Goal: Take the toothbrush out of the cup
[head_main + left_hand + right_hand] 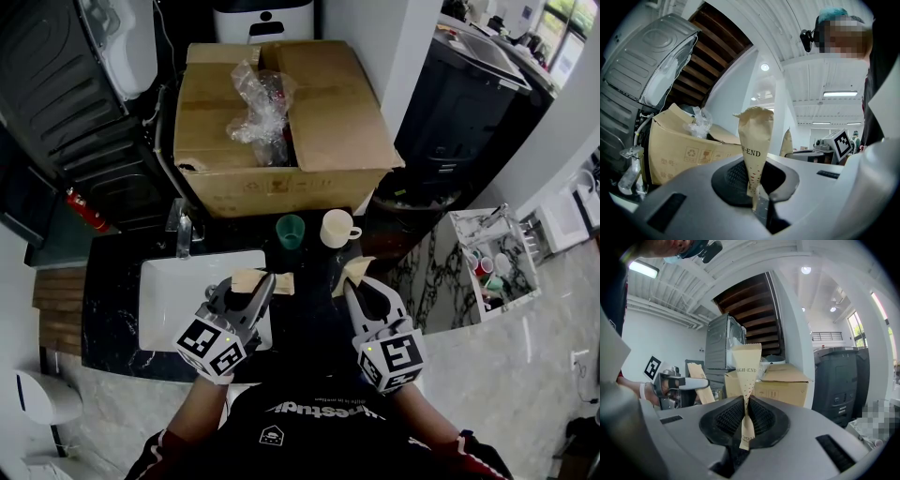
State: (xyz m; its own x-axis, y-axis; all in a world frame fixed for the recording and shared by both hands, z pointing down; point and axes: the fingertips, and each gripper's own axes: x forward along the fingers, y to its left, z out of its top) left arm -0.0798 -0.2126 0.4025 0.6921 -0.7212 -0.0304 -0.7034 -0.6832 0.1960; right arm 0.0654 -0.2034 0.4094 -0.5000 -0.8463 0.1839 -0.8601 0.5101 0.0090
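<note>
My left gripper (pixel 264 282) is shut on a brown paper wrapper (pixel 756 140) printed "END", which stands up between its pads (pixel 736 180). A second brown paper wrapper (pixel 746 380), printed "HIGH-END", is pinched in my right gripper (pixel 350 287), which is also shut. Both grippers hover side by side over the dark counter (pixel 112 309), pointing roughly level toward the cups. A green cup (pixel 291 232) and a cream mug (pixel 337 228) stand on the counter beyond them. I see no toothbrush sticking out of either cup.
A white sink basin (pixel 178 295) with a chrome tap (pixel 182 231) lies under and left of the left gripper. A large open cardboard box (pixel 328 112) with crumpled plastic film (pixel 255 111) sits behind the cups. A marble-patterned shelf unit (pixel 487 262) stands at the right.
</note>
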